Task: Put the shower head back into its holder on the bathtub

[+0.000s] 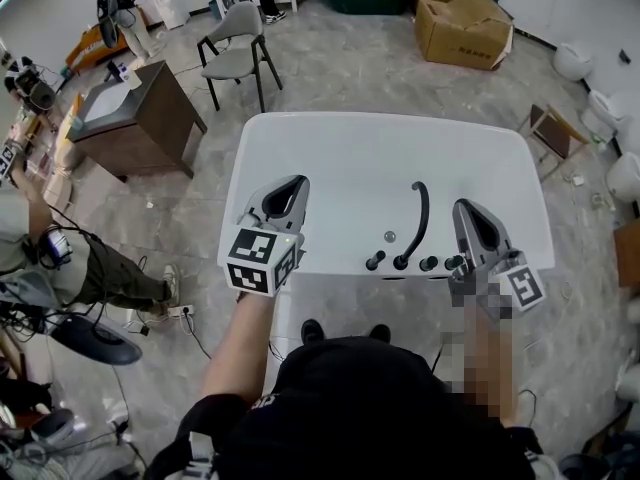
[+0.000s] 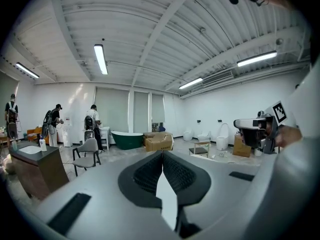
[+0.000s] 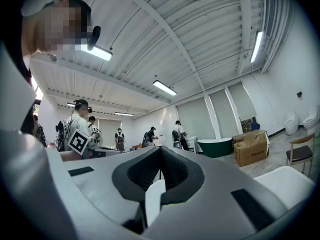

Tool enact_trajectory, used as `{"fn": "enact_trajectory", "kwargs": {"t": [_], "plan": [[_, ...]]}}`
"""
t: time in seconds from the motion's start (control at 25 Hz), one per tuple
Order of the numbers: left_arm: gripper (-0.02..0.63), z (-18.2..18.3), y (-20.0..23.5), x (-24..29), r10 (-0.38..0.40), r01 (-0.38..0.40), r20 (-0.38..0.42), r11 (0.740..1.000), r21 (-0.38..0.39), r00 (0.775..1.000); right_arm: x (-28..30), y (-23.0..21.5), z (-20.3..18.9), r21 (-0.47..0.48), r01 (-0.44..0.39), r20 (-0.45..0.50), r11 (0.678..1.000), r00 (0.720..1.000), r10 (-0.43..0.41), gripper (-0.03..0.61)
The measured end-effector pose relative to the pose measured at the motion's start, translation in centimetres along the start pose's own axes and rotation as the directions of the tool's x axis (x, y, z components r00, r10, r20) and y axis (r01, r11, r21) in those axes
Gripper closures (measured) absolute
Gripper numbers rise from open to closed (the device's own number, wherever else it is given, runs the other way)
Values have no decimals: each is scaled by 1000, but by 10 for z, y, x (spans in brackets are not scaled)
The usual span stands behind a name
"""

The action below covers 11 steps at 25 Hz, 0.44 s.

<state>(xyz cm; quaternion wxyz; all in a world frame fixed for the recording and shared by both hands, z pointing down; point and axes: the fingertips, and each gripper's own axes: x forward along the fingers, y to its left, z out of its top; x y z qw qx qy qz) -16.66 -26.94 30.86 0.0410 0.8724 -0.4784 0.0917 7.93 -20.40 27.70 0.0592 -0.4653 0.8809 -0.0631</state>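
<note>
Left gripper (image 1: 297,181) and right gripper (image 1: 463,206), both closed and empty, are hovering over the white bathtub's (image 1: 330,133) near rim, flanking its black fittings (image 1: 418,218).

**White tub on grey tiled floor**

White bathtub (image 1: 350,158) sits on the grey tiled floor (image 1: 330,68), basin bare except for a small round drain (image 1: 389,236). On its near rim is a row of black knobs (image 1: 375,261), with a curved black fitting (image 1: 417,218) rising from that row and arching over the basin. Also on the floor are a grey chair (image 1: 238,53), a dark cabinet (image 1: 140,118), a cardboard box (image 1: 462,30) and a small wooden stool (image 1: 552,133), all well apart from the tub.
</note>
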Motion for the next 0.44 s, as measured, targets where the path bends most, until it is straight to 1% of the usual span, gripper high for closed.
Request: {"fn": "enact_trajectory", "kwargs": {"t": [0.2, 0.44], "plan": [[594, -14, 5, -3, 0, 0, -21, 1000, -7, 1000, 0, 7, -14, 8, -1, -16, 1000, 1000, 1, 568], [594, -19, 4, 9, -6, 6, -40, 1000, -15, 999, 1, -3, -18, 20, -1, -29, 1000, 1000, 2, 568]]}}
